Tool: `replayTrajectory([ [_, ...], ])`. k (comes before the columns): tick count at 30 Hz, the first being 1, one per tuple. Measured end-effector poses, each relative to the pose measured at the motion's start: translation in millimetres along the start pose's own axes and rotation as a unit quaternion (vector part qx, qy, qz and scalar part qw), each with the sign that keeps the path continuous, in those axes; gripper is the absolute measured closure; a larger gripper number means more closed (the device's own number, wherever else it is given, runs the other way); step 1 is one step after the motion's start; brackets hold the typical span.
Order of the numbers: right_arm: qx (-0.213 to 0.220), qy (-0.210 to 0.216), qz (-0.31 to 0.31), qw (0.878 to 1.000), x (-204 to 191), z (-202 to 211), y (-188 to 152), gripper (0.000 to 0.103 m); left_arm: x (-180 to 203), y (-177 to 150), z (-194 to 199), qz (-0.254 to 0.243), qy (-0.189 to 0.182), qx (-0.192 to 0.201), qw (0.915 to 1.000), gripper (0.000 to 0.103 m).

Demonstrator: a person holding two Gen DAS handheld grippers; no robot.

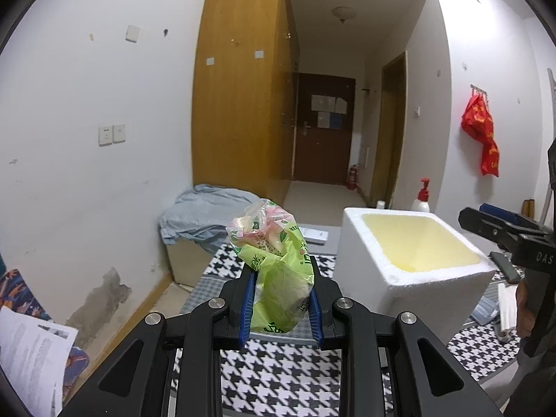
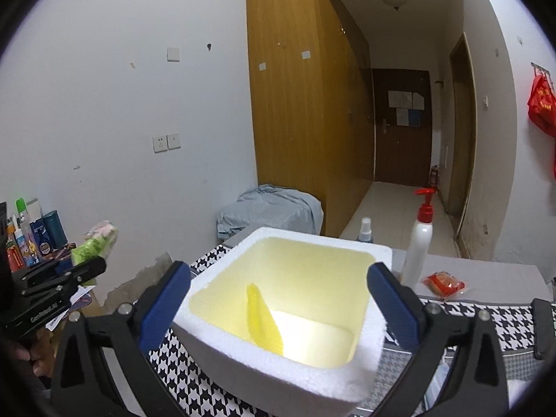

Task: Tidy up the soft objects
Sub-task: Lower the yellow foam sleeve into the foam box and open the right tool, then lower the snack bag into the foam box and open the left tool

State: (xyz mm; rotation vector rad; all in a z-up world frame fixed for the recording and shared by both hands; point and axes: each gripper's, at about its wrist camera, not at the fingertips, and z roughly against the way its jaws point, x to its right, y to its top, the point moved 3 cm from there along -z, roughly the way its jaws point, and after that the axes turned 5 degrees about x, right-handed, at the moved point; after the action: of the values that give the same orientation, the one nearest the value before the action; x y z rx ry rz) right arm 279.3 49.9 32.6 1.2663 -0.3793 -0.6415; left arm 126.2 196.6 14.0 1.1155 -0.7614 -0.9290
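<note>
Left claw (image 1: 281, 299) is clamped on the crinkled green-and-pink plastic packet (image 1: 274, 267), blue pads pressing both its sides, the packet held upright above the black-and-white houndstooth cloth (image 1: 278, 371) that covers the surface; just to its right stands the white foam box with the pale yellow inside (image 1: 410, 278), open at the top. Over on the right wrist view, the right claw (image 2: 281, 304) is spread wide, its blue fingers (image 2: 166, 299) on either side of that same foam box without pressing it (nothing gripped between them); down inside the box lies a thin yellow sheet-like piece (image 2: 264, 323), leaning against the left inner wall. Behind the box stand a white pump bottle with a red top (image 2: 420, 239) and a small clear spray bottle (image 2: 365, 229); a red-orange wrapped snack (image 2: 443, 284) rests on the grey strip by the pump bottle; a rumpled grey-blue cloth (image 1: 205, 215) sits heaped by the wooden wardrobe.
</note>
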Motion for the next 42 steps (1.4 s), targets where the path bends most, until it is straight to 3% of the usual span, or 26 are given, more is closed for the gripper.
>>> replayTrajectory([
  [8,0.003,-0.026,0.022,0.999,1.7,26.9,-2.9,0.000,15.9,15.0,-4.9,-0.010,-0.038,0.015,0.9991,0.075],
  [18,0.003,-0.072,0.002,0.997,24.3,40.4,-10.2,0.000,40.8,31.1,-21.8,-0.023,-0.107,0.012,0.9939,0.075],
  [34,0.001,-0.150,-0.031,0.988,52.6,71.4,-35.3,0.000,91.3,32.4,-48.6,-0.064,-0.203,-0.020,0.9769,0.075],
  [42,0.002,-0.186,-0.043,0.982,59.3,91.4,-42.7,0.000,116.4,29.7,-57.7,-0.077,-0.233,-0.039,0.9687,0.075],
])
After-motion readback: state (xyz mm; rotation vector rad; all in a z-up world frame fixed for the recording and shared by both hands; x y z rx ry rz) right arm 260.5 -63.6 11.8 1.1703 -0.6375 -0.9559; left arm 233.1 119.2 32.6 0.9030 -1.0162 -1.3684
